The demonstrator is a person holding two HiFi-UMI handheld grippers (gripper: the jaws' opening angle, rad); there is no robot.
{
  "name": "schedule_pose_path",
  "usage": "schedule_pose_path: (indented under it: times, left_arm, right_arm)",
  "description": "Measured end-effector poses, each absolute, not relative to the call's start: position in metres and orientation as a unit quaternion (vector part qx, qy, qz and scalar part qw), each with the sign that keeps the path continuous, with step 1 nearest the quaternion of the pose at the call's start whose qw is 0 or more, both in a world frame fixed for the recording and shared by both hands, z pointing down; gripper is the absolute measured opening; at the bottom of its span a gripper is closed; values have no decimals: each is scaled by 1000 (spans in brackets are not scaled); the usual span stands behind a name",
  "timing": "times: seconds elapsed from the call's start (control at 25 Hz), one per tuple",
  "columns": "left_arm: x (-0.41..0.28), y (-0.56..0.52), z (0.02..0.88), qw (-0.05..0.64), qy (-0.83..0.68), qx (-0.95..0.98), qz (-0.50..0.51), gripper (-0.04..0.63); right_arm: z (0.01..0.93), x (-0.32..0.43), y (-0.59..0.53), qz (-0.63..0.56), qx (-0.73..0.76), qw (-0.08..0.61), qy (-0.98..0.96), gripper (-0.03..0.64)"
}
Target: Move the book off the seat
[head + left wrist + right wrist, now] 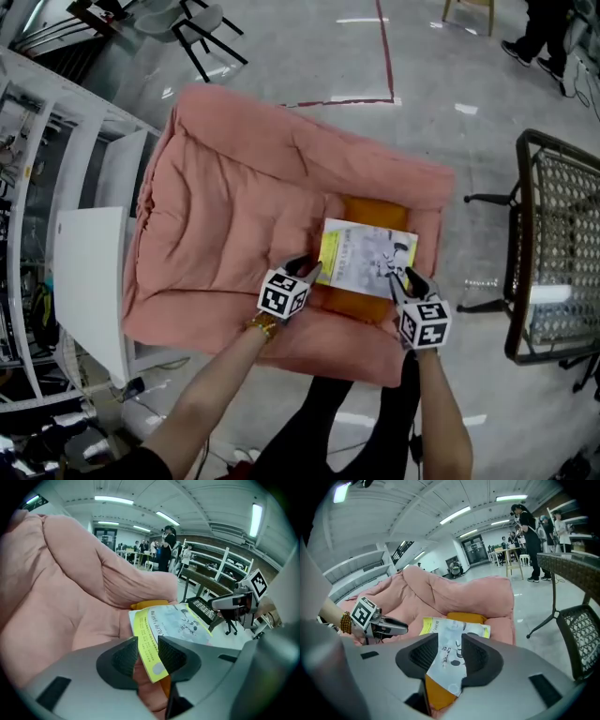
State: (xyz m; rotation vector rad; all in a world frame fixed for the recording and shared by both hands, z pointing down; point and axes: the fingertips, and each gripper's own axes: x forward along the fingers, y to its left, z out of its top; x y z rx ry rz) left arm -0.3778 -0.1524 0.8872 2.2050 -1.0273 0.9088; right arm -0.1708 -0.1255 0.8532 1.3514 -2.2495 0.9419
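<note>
A thin book [367,258] with a yellow strip and a pale illustrated cover lies flat on an orange cushion [375,214], on the seat of a big pink padded chair [234,206]. My left gripper [309,270] is at the book's near left corner and my right gripper [401,281] at its near right corner. In the left gripper view the left gripper [147,656] is open, with the yellow corner of the book [173,620] showing in the gap. In the right gripper view the right gripper [451,656] is open over the corner of the book [454,630]. Neither gripper's pads press on it.
A white shelf unit [84,262] stands close on the chair's left. A wicker-and-metal chair [558,244] stands to the right. A black chair [202,33] is at the back on the grey floor. Several people stand far off in the room [529,522].
</note>
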Motion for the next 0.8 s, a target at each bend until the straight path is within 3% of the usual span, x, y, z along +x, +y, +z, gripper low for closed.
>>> schedule_pose_path:
  times: [0.44,0.52,0.8]
  left_arm:
    - [-383,-164,940,302,-365,813,339,180]
    - [-381,-171,942,305,-364,814,333,218]
    - [-367,-177,951,324,-334,825,320,236]
  right_arm:
    - [914,-163,-132,390,477,187,-765,241]
    - [921,-162,-135,401,477,182,-761,252]
    - [942,-158,-138,424,482,161,-750,265]
